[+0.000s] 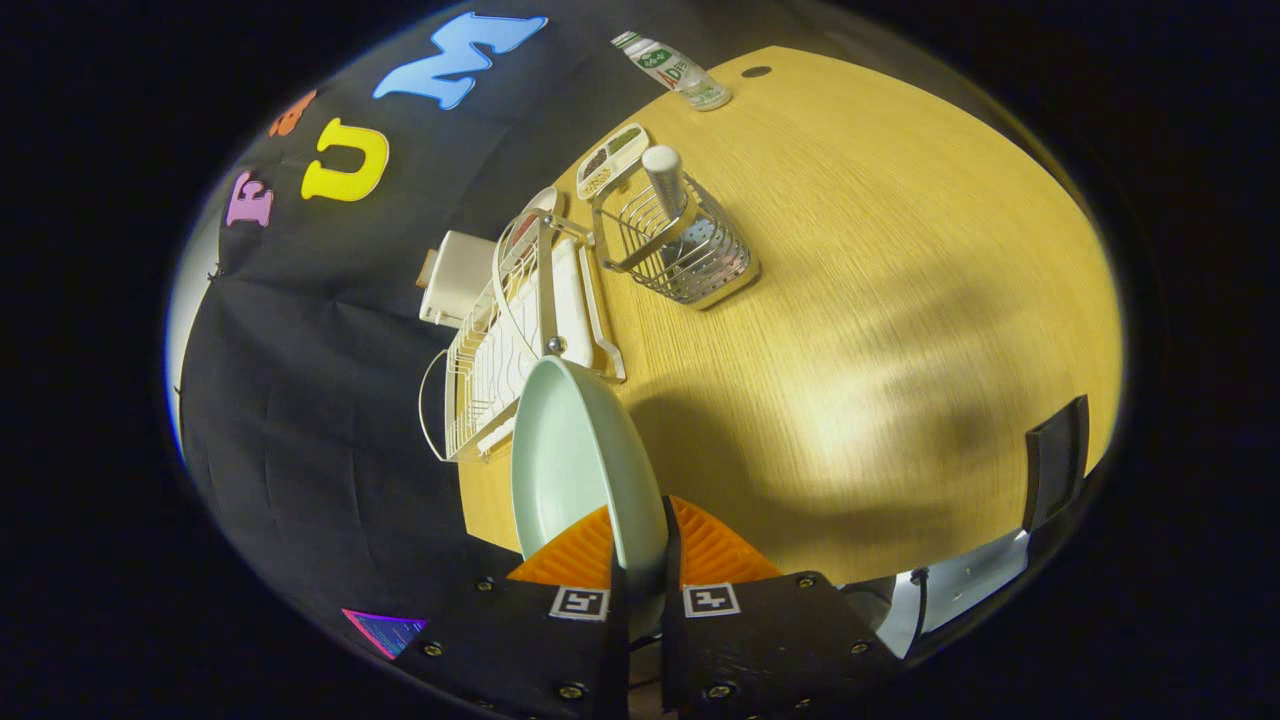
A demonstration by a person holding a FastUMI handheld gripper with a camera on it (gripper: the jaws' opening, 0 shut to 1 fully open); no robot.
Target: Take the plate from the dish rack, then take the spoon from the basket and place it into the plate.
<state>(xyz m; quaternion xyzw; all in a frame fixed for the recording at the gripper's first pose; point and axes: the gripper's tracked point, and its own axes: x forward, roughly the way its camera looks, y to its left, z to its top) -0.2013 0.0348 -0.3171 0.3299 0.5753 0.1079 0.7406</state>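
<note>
Apparently clamped edge-on by the gripper (640,560), plate (575,460) clear of dish rack (495,350); best levelled, lowered onto bare table (850,300).

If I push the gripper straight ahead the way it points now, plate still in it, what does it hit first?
Probably the dish rack. The gripper is shut on the pale green plate, and the plate's far rim already sits right by the rack's near corner. Depth is unclear; the wire basket lies further on.

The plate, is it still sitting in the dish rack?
No, the plate is clamped on edge between the gripper fingers, out of the dish rack.
</note>
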